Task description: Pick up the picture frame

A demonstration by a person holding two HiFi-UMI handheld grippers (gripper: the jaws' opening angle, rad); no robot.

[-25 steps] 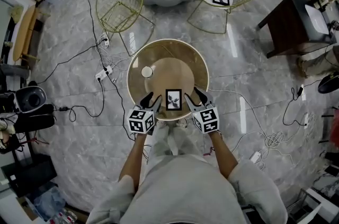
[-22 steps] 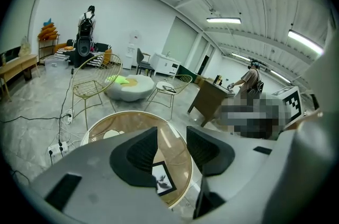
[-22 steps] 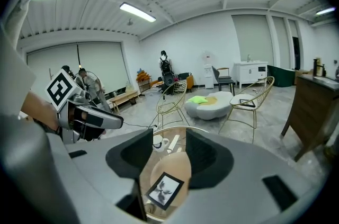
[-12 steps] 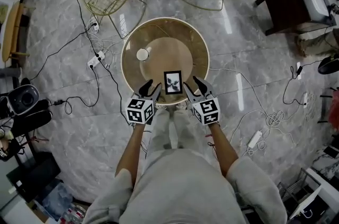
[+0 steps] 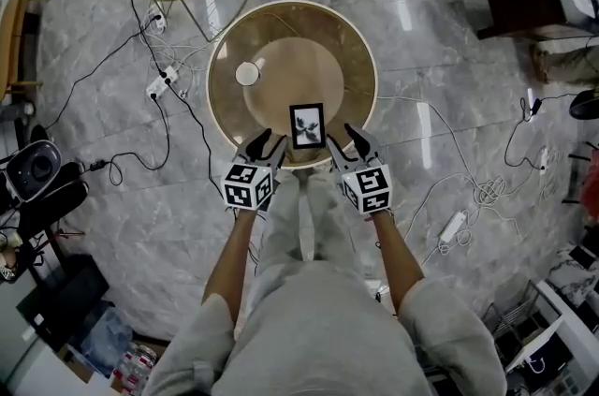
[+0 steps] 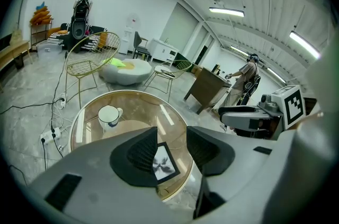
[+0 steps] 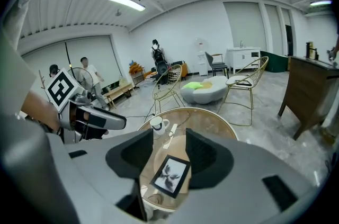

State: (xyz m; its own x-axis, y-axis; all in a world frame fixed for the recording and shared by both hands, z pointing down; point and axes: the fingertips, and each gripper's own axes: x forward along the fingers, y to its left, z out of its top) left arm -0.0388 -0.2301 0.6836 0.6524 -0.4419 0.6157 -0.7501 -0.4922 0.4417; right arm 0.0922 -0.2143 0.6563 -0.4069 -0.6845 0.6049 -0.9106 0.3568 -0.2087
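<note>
The picture frame (image 5: 307,125) lies lengthwise just ahead, between left claw (image 5: 267,141) and right claw (image 5: 344,138), both gaping empty, equally near.

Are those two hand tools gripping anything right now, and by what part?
Nothing is held. The left tool and right tool are open, near the picture frame on the table.

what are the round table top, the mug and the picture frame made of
Table top: likely glass, glossy; it shows light streaks and the floor through its outer ring, with a tan wood-looking disc beneath. Mug: white and smooth, probably glazed ceramic. Picture frame: thin black matte border, wood or plastic, cannot tell.
</note>
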